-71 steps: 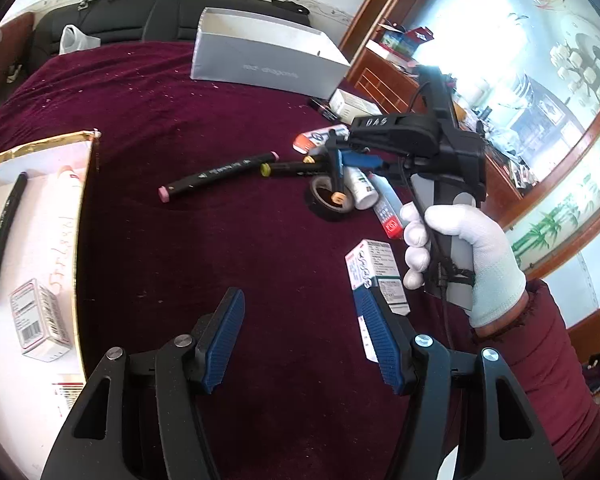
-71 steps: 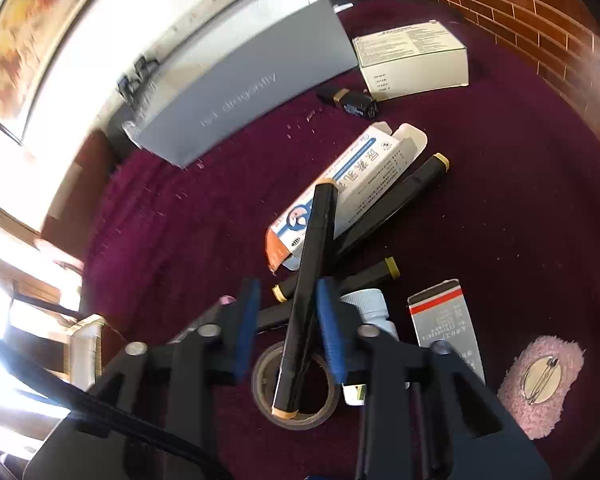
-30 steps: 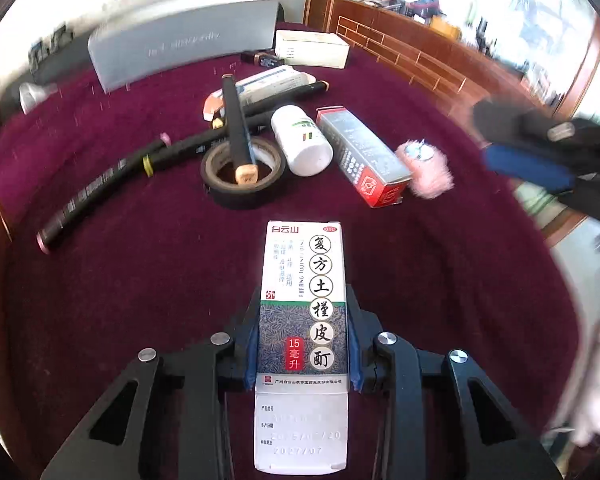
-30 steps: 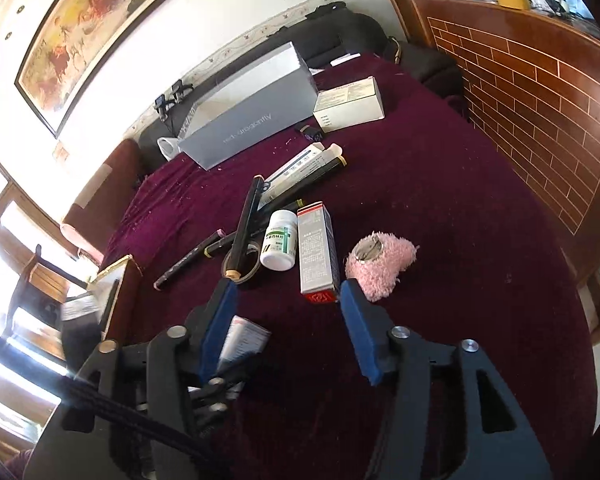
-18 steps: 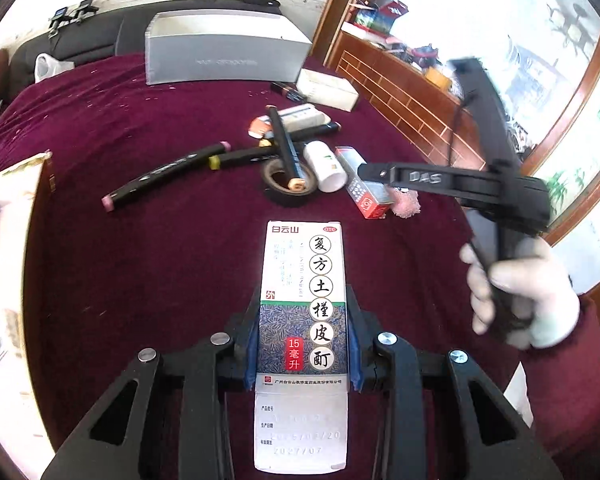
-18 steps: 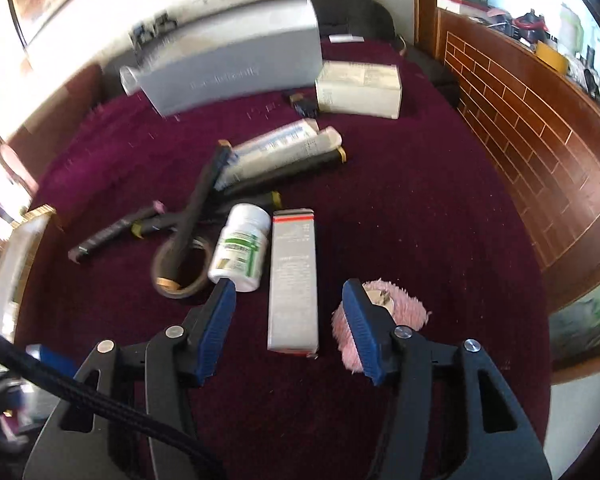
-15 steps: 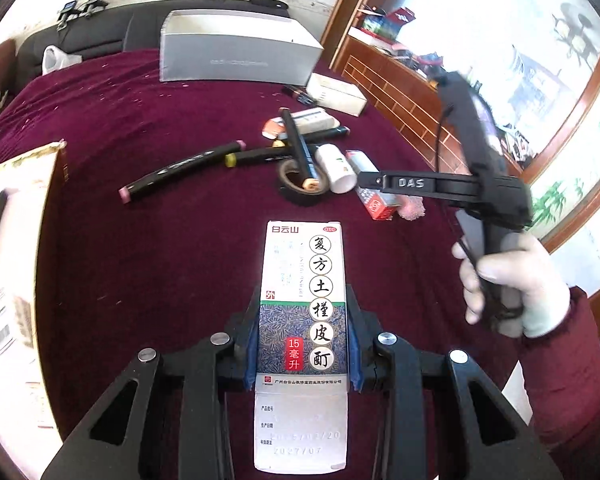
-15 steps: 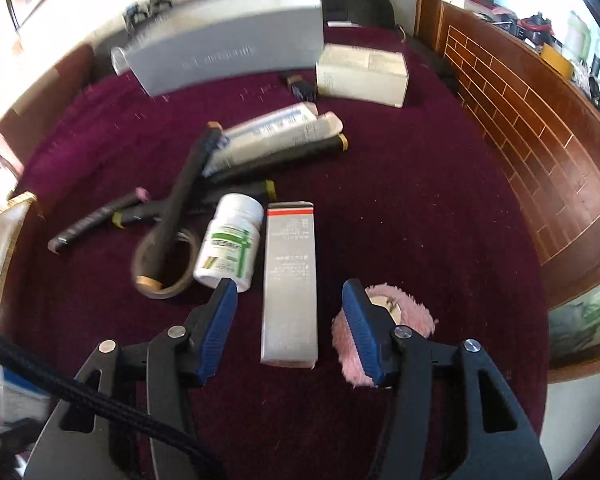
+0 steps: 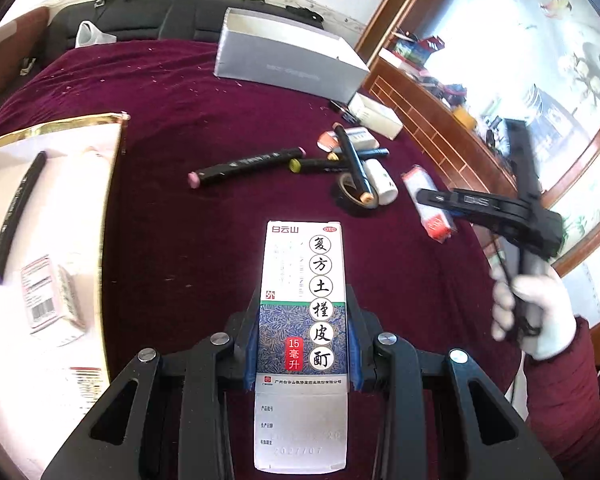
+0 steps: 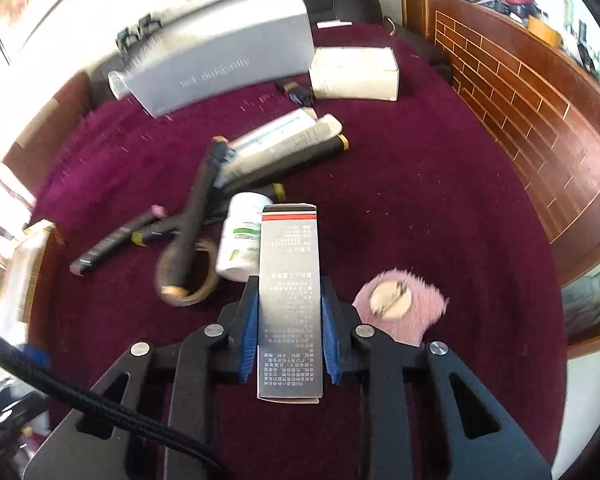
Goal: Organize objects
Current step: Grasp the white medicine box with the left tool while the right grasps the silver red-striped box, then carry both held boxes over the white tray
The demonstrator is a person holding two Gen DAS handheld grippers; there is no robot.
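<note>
Far left: gold-edged tray (image 9: 112, 184) already holding a dark marker (image 9: 16, 216) and a small barcoded box (image 9: 52, 300), so sorting judged partly done. Left gripper (image 9: 302, 344) clenched on the white-and-blue medicine box (image 9: 304, 300), held above the maroon cloth (image 9: 172, 248), just right of the tray and not yet in it.

Centre: pink-tipped marker (image 9: 246, 166), yellow-capped marker (image 9: 320, 165), tape roll (image 9: 354, 196) with an orange-tipped marker (image 9: 352, 168) lying across it, white bottle (image 10: 242, 248) beside. All left to sort, tangled close together; crossed marker likely in the way of lifting the tape.

Right: right gripper (image 10: 289, 328) clamped on the grey red-banded box (image 10: 289, 288), touching or just over the bottle, hard to tell which. Pink fluffy pad (image 10: 412, 316) just beside it. Behind, well apart: large grey box (image 10: 228, 64), white carton (image 10: 356, 74).
</note>
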